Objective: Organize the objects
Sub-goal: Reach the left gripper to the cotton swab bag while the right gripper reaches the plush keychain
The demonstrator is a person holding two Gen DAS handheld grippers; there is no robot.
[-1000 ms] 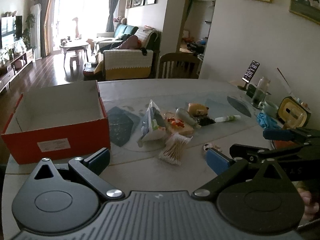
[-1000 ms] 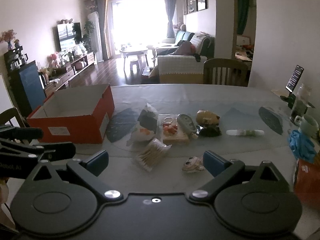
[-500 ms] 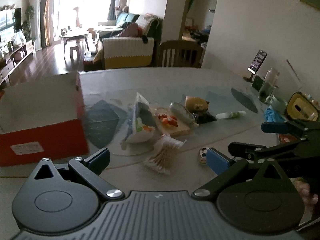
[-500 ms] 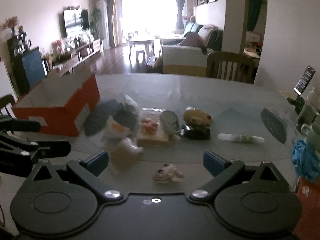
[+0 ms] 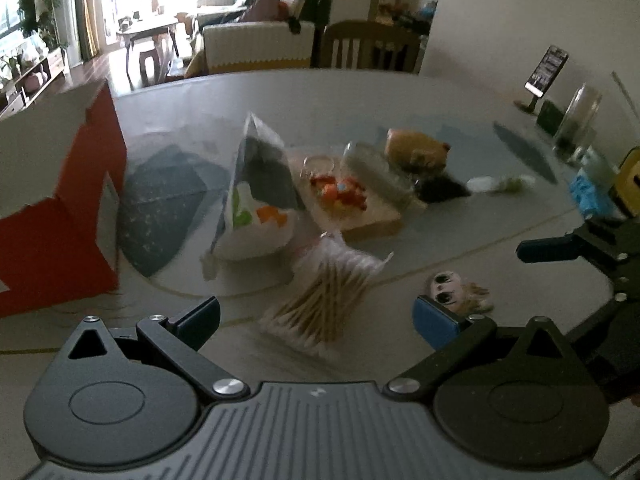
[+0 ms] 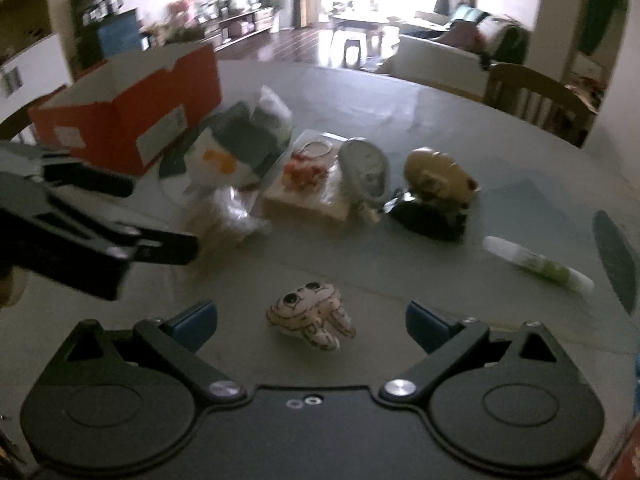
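Grippers have both moved in over the last second. My left gripper (image 5: pixel 316 320), jaws spread and empty, now frames the cotton swab bag (image 5: pixel 326 300) just ahead; my right gripper (image 6: pixel 312 322), likewise agape, brackets the small cartoon charm (image 6: pixel 310 316). Orange box (image 6: pixel 132 112) sits far left, so pickups look imminent.

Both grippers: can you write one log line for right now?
left gripper: open, over cotton swabs | right gripper: open, over cartoon charm | orange box: nothing visible inside
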